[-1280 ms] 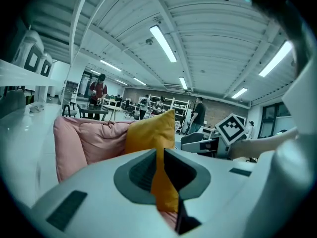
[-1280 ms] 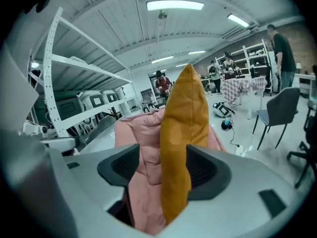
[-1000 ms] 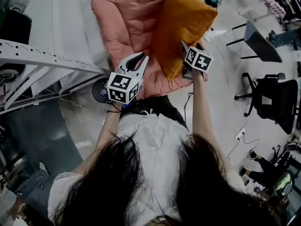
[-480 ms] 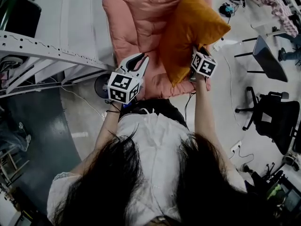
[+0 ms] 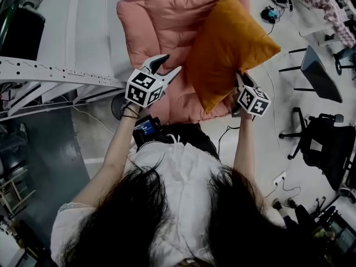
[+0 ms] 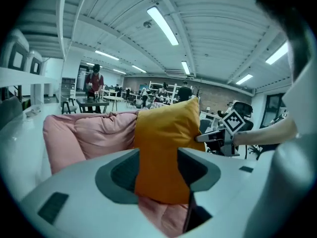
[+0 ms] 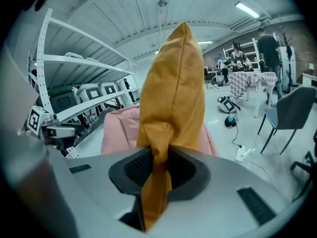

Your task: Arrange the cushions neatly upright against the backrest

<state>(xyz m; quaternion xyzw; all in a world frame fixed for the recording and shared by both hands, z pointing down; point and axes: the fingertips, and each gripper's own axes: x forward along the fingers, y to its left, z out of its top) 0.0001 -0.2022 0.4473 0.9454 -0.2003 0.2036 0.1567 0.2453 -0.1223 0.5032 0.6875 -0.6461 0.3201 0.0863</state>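
An orange cushion point(image 5: 231, 49) stands tilted on a pink padded seat point(image 5: 161, 26), leaning toward its right side. My right gripper point(image 5: 240, 83) is at the cushion's lower right edge. Its jaws have just been closing, and in the right gripper view point(image 7: 158, 168) they pinch a fold of the orange fabric point(image 7: 173, 98). My left gripper point(image 5: 169, 64) hovers over the pink seat, just left of the cushion. Its jaws have just been opening and stand apart with nothing pressed between them. In the left gripper view the cushion point(image 6: 163, 148) shows beyond the gap.
A white shelving rack point(image 5: 50, 71) runs along the left. Dark office chairs point(image 5: 325, 132) and floor cables point(image 5: 278, 177) are at the right. A small screen device point(image 5: 146, 128) hangs at the person's waist. People stand at tables far off.
The right gripper slid down to the cushion's lower right edge and closed on it. The left gripper moved up and toward the cushion, and its jaws spread apart.
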